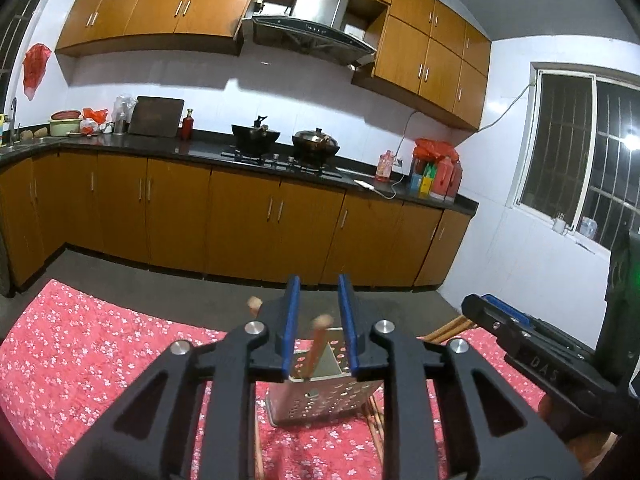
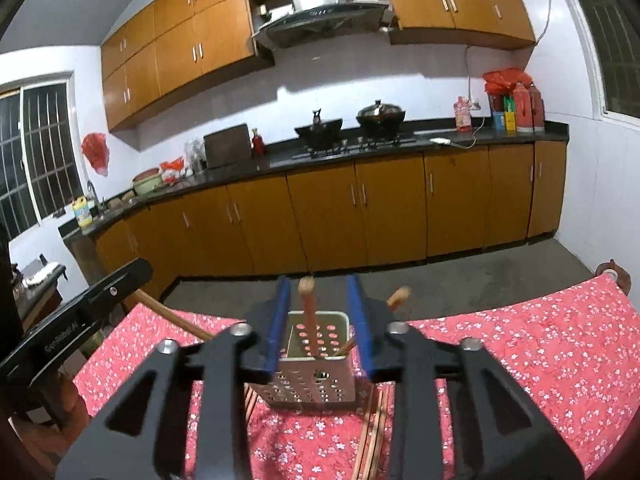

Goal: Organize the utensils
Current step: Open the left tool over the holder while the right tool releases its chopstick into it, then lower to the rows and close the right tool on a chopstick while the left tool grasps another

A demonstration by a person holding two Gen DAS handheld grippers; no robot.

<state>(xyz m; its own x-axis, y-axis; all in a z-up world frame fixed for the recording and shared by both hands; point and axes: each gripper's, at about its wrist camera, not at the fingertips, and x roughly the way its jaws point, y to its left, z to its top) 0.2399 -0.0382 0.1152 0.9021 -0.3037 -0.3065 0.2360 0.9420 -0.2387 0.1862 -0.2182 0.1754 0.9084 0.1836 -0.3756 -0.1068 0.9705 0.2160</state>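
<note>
Left gripper (image 1: pixel 319 308): your jaws stand slightly apart, pinching nothing; a chopstick (image 1: pixel 317 344) rises between them in the lower centre of the frame, untouched as far as can be seen.

Right gripper (image 2: pixel 320 312): likewise parted and empty, with a chopstick standing free between the blue pads (image 2: pixel 357 308).

Perforated metal holder (image 2: pixel 316 376): upright on the red floral cloth (image 2: pixel 520 352), just beyond both grippers. At least two chopsticks stand in it.

Progress, as judged: partly done. Loose chopsticks (image 2: pixel 376 432) lie on the cloth at the holder's foot, lower centre, so you have more to gather.

Hard to read: your gripper frames cover the holder's lower corners and most of the loose sticks, so no count is possible. A wooden handle (image 2: pixel 172 314) at left is cut off by the other gripper.
</note>
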